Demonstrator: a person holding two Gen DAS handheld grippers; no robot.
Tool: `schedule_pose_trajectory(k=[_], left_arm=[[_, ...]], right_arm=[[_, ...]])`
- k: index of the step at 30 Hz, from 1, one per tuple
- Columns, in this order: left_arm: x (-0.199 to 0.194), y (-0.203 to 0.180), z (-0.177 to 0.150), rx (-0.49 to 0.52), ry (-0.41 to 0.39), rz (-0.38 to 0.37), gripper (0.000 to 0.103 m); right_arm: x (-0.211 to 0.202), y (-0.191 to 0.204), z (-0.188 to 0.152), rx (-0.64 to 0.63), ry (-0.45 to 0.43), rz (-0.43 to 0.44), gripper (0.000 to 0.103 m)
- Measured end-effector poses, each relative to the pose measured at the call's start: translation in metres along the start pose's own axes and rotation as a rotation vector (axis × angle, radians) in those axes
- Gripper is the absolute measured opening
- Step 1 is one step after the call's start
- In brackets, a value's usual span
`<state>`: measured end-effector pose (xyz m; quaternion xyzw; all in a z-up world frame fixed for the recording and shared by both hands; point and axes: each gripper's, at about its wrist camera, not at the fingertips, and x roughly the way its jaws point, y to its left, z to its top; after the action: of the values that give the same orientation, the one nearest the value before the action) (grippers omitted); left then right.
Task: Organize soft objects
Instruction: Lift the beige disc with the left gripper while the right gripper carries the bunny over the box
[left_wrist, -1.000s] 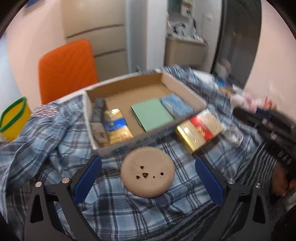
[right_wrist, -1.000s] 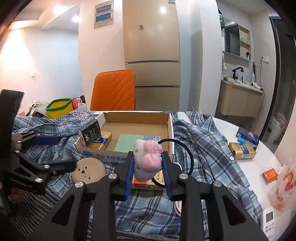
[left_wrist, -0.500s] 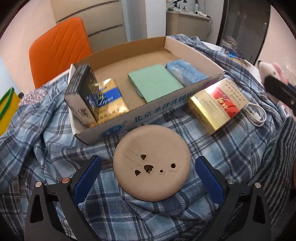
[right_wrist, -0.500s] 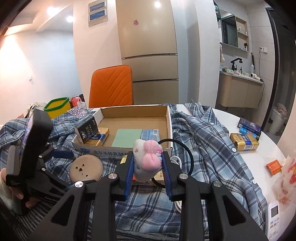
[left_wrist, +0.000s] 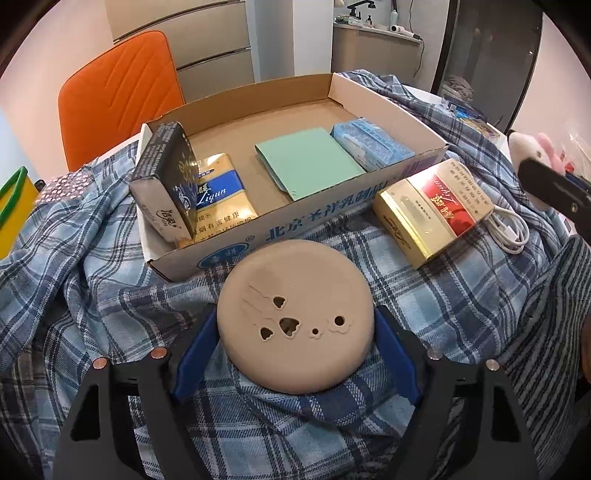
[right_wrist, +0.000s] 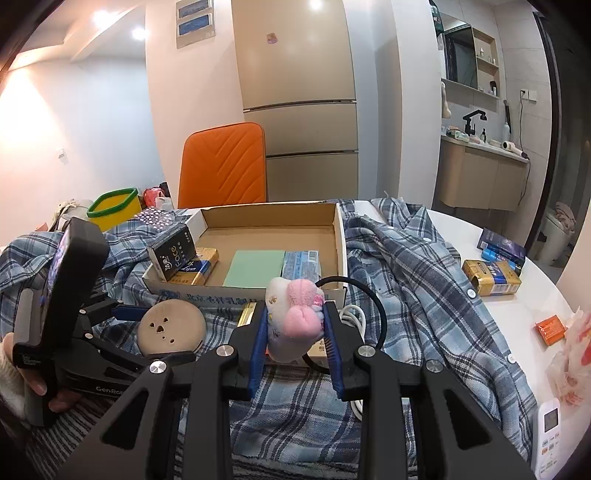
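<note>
A round tan soft disc (left_wrist: 295, 317) with small cut-out holes lies on the plaid shirt (left_wrist: 103, 302) in front of the cardboard box (left_wrist: 332, 218). My left gripper (left_wrist: 295, 350) has closed in on the disc, one blue pad against each side. The disc also shows in the right wrist view (right_wrist: 171, 326). My right gripper (right_wrist: 294, 332) is shut on a pink and white plush toy (right_wrist: 293, 317), held above the shirt in front of the box (right_wrist: 340, 236). The toy shows at the right edge of the left wrist view (left_wrist: 535, 149).
The box holds a dark pack (left_wrist: 170, 184), a gold and blue pack (left_wrist: 218, 199), a green pad (left_wrist: 306, 162) and a blue tissue pack (left_wrist: 369, 144). A gold and red box (left_wrist: 432, 210) and white cable (left_wrist: 509, 229) lie right of it. An orange chair (right_wrist: 221, 166) stands behind.
My left gripper moved forward onto the tan disc and its fingers closed from wide open to the disc's sides. My right gripper stayed nearly still, holding the plush toy.
</note>
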<state>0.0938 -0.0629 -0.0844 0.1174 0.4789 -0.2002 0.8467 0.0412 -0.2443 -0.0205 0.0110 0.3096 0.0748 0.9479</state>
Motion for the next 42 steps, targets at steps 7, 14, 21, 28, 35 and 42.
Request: schedule_pose_trajectory(k=[7,14,21,28,35,42], left_arm=[[-0.007,0.006,-0.002,-0.028,-0.031,-0.001,0.079],[-0.017,0.018,-0.006,-0.073,-0.065,0.018,0.079],[-0.019,0.029,-0.008,-0.129,-0.067,0.029,0.079],[-0.027,0.045,-0.015,-0.211,-0.089,0.071,0.079],[-0.052,0.05,-0.021,-0.231,-0.162,0.137,0.079],[-0.092,0.035,-0.011,-0.197,-0.279,0.16,0.079]], right_arm=[[0.008,-0.002,-0.001,0.006,0.044,-0.012,0.03],[0.017,-0.003,-0.003,0.008,0.085,-0.012,0.03],[0.026,-0.005,-0.005,0.014,0.131,-0.032,0.03],[0.03,-0.008,-0.007,0.021,0.151,-0.039,0.03],[0.026,-0.007,-0.006,0.019,0.126,-0.035,0.03],[0.006,0.001,0.004,-0.024,0.067,-0.032,0.03]])
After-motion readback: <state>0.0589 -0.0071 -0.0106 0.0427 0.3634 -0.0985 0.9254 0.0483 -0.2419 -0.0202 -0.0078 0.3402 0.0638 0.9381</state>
